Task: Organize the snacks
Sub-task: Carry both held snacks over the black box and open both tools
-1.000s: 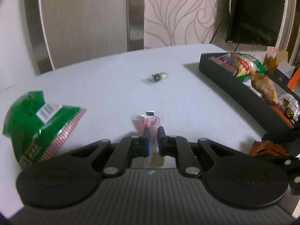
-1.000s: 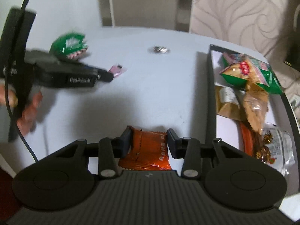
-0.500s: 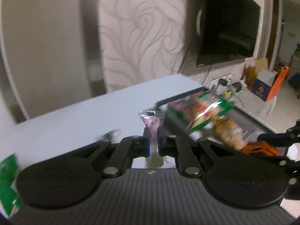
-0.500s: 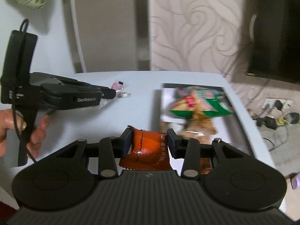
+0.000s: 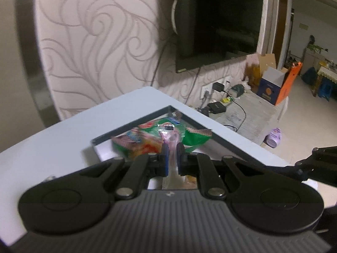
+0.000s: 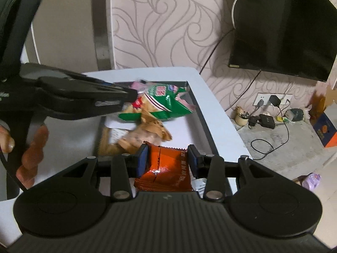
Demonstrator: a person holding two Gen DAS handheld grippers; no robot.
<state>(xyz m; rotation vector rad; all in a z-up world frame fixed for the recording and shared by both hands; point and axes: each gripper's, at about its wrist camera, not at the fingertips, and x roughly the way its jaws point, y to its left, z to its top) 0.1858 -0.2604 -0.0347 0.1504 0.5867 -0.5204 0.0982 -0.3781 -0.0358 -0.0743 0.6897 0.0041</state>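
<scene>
My left gripper is shut on a small pink snack packet and holds it in the air over the far end of the black tray. From the right wrist view the left gripper reaches in from the left, above the tray, with the pink packet at its tip. My right gripper is shut on an orange-red snack packet above the tray's near end. A green chip bag and a tan snack bag lie inside the tray.
The tray sits on a white table near its right edge. Beyond that edge the floor holds cables, chargers and cardboard boxes. A dark TV hangs on the patterned wall. A person's hand grips the left tool.
Both grippers swung to the right and rose, from over the bare table to above the tray, each carrying its packet. The green bag on the table's left has left the view.
</scene>
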